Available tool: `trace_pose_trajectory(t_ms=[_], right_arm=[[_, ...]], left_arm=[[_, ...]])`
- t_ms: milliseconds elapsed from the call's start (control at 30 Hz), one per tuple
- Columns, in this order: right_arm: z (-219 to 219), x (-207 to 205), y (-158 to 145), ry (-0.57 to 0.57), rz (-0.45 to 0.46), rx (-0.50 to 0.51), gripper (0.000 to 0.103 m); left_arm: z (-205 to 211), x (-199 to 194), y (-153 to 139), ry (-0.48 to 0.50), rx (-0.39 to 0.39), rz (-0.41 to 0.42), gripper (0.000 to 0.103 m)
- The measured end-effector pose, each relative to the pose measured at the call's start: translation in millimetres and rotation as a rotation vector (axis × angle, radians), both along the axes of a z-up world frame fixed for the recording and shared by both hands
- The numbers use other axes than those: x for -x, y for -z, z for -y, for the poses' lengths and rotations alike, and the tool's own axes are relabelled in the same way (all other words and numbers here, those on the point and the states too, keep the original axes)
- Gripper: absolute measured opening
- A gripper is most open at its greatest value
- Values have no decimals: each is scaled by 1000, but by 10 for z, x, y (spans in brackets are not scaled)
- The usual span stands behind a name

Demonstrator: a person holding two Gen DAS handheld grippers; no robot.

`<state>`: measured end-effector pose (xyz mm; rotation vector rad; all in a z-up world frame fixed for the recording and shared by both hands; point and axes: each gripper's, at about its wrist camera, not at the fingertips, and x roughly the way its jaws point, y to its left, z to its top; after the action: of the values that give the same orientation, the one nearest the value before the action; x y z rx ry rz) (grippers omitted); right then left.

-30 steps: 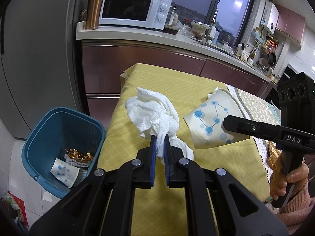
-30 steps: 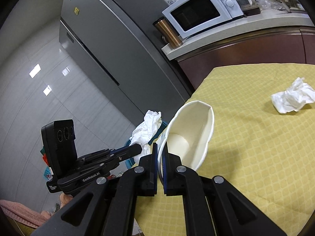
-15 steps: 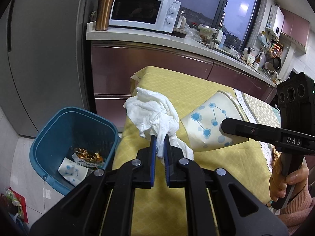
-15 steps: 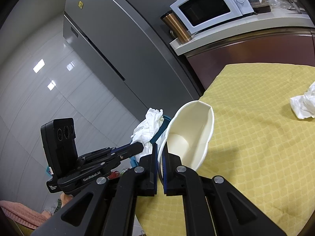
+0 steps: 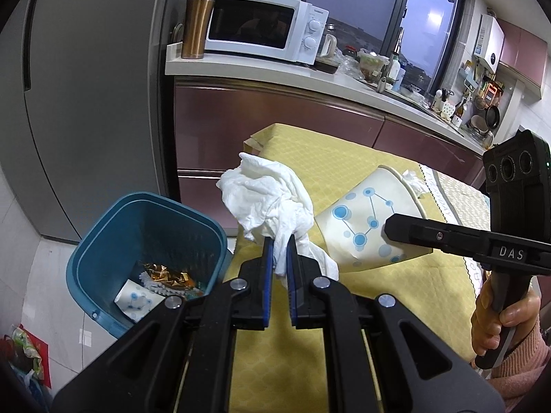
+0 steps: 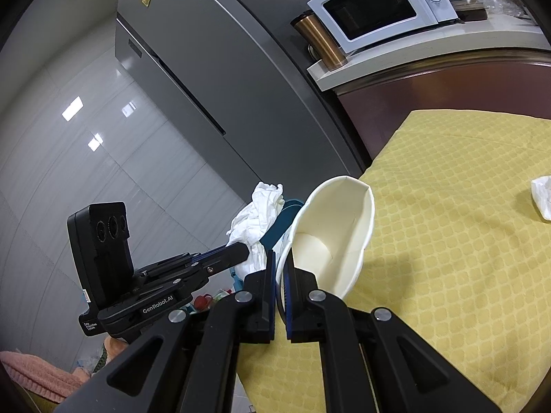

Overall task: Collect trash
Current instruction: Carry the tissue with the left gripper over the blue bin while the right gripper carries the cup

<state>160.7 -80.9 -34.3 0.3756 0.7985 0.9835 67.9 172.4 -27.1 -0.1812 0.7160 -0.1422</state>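
White crumpled tissue (image 5: 272,203) is pinched in your left gripper (image 5: 279,244), jaws closed on its lower fold, held above the yellow tablecloth (image 5: 344,158) edge beside the blue bin (image 5: 103,241). Your right gripper (image 6: 281,264) is clamped on the rim of a paper cup (image 6: 339,227), lifted clear of the cloth, just right of the tissue.

From my remote rig, a table (image 6: 447,206) in a yellow quilted cloth, one crumpled tissue (image 6: 542,196) lying on it near the far edge; on the tiled floor (image 5: 51,275) beside it stands a blue bin (image 5: 103,241).
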Motion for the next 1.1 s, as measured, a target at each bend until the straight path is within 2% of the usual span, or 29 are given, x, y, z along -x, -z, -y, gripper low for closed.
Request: trace_pose_trajectory(t_ms=[1100], right_arm=[[-467,-194,-27,-87,-2,2,3]], left_arm=[[-353,1,10,-92,-15,-3,8]])
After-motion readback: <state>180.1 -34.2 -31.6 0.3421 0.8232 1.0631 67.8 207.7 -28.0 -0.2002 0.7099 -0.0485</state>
